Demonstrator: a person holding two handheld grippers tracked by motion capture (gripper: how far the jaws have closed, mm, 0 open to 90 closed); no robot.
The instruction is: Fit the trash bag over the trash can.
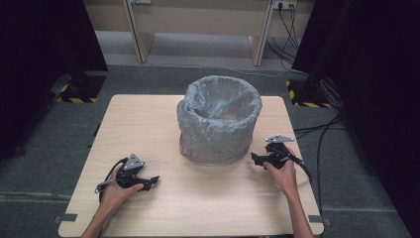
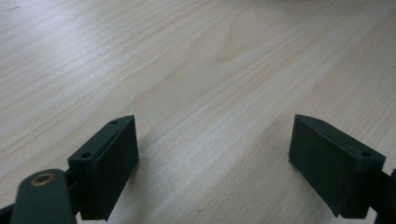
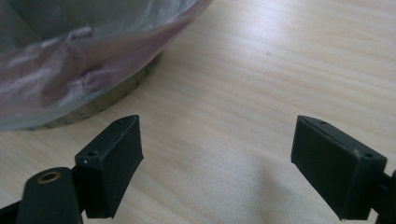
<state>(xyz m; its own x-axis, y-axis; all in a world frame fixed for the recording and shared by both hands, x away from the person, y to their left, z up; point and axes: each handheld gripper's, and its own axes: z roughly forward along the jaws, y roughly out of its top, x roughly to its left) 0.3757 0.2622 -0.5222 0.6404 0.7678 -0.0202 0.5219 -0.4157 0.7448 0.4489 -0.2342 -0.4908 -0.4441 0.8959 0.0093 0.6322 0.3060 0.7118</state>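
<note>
Left gripper (image 1: 154, 179) low over table (image 1: 208, 203), near front-left, jaws wide apart, nothing between. Right gripper (image 1: 253, 158) near right edge, jaws spread wide, empty, just beside bin base. Bag-lined bin (image 1: 219, 119) upright mid-table, farther back, liner folded over rim.

Lined bin (image 1: 219, 119) blocks mid-table (image 1: 198, 198); near side free.

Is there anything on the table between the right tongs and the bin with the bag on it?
Nothing. In the right gripper view, bare wooden table runs from the open right tongs to the bag-covered bin.
</note>
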